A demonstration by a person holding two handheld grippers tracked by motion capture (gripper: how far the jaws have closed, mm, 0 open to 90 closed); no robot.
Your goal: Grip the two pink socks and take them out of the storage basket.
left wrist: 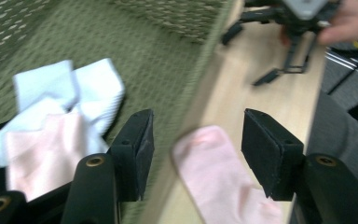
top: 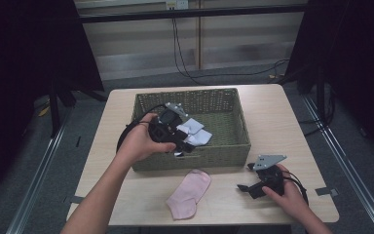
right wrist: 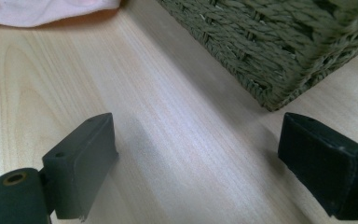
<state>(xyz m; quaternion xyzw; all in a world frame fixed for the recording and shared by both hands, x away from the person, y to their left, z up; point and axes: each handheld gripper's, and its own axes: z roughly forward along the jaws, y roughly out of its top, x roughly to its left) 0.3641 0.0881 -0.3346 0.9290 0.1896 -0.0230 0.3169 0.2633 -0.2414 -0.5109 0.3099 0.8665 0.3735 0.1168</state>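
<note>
A green woven basket (top: 224,157) stands mid-table; in it lie white socks (top: 195,131) and, in the left gripper view, a pink sock (left wrist: 46,149) beside the white socks (left wrist: 88,86). Another pink sock (top: 190,192) lies flat on the table in front of the basket. My left gripper (top: 185,146) hovers over the basket's front wall, open, nothing between its jaws; below it I see the table's pink sock (left wrist: 219,172). My right gripper (top: 245,177) rests low over the table right of that sock, open and empty, pointing at the basket's corner (right wrist: 279,42).
The wooden table (top: 282,122) has bare surface right and left of the basket. Dark curtains and metal floor rails flank the table. Cables hang on the far wall. The other hand's gripper (left wrist: 293,28) shows far off in the left gripper view.
</note>
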